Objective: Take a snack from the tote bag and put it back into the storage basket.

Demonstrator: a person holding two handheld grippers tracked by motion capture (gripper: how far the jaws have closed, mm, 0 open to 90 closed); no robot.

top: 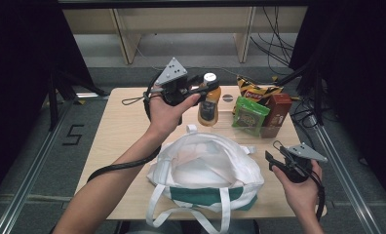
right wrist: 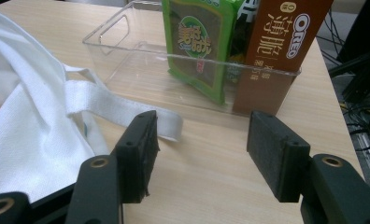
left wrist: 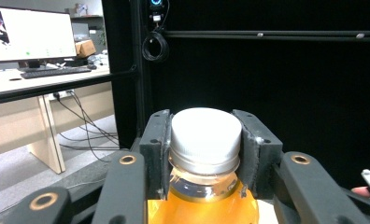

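The bottom of the orange juice bottle (left wrist: 204,205) is cut off in the left gripper view, and the bag (top: 205,168) hides its own inside. The left gripper (left wrist: 205,149) is clamped on the bottle's white cap (left wrist: 205,135), holding it above the worktop (top: 118,131) behind the bag. The right gripper (right wrist: 199,154) stands apart w/ nothing between its jaws, near the bag strap (right wrist: 122,109) & clear bin (right wrist: 127,51).
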